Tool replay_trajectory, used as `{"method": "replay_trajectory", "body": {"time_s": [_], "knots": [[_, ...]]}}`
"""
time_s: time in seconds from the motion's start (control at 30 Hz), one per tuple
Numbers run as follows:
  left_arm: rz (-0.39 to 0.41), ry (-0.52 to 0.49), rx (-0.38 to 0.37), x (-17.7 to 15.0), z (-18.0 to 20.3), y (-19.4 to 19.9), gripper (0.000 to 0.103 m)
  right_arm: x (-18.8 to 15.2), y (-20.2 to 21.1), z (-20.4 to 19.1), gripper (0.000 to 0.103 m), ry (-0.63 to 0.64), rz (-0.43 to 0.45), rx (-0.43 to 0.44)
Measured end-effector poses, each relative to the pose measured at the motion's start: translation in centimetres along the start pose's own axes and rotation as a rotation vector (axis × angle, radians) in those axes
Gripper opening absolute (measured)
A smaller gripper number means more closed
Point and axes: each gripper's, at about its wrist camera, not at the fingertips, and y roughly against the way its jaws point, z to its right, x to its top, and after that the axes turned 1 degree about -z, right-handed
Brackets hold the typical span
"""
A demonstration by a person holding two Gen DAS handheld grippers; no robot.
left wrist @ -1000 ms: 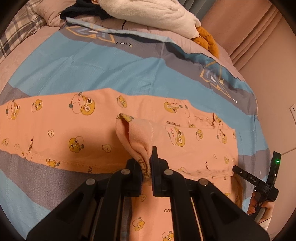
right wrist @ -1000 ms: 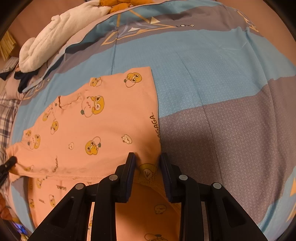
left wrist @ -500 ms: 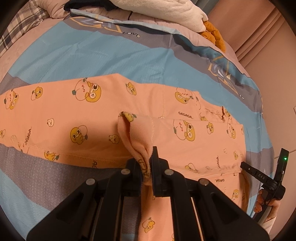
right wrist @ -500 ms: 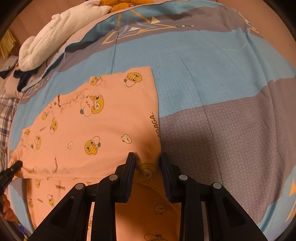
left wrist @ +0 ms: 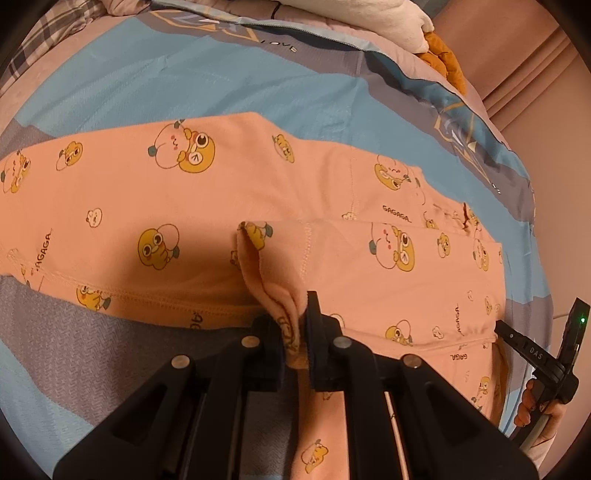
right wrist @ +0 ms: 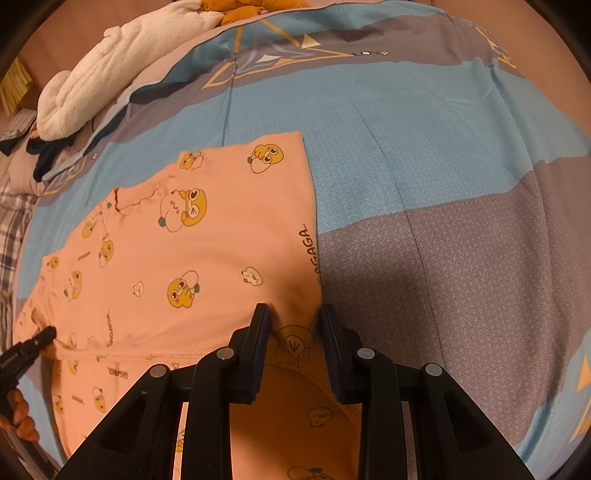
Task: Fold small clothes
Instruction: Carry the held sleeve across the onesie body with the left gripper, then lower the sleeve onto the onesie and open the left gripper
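An orange child's garment (left wrist: 258, 206) printed with yellow cartoon ducks lies on the bed; it also shows in the right wrist view (right wrist: 207, 251). My left gripper (left wrist: 293, 325) is shut on a bunched fold of the garment and holds it just above the flat layer. My right gripper (right wrist: 293, 321) straddles the garment's corner edge with the cloth between its fingers; the jaws stand a little apart. The right gripper shows at the far right of the left wrist view (left wrist: 535, 354), and the left one's tip at the left edge of the right wrist view (right wrist: 33, 343).
The blue and grey bedspread (right wrist: 443, 184) covers the bed. A white fluffy blanket (right wrist: 122, 62) and an orange plush (right wrist: 251, 7) lie at the far end, with a plaid pillow (left wrist: 44, 40) and dark cloth (right wrist: 44, 155).
My left gripper has carried the pinched fold forward over the garment toward the right side. My right gripper has stayed in place on the corner.
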Motion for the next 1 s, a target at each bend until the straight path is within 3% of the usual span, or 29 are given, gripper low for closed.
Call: {"method": "replay_trajectory", "body": {"time_s": [0.73,0.93,1.0], "knots": [[0.017,0.086,-0.033,-0.8,-0.9,0.4,0.014,-0.3,-0.1,-0.2,0.03,0.004,0.019,-0.038],[0.06,0.044,0.036,-1.6,-0.2,2.9,0.024,-0.4,0.6,0.0,0.034,-0.001,0.018,-0.042],[0.096,0.03,0.05,-2.0,-0.3,4.6,0.042,-0.5,1.0,0.0,0.041,-0.008,0.018,-0.037]]}}
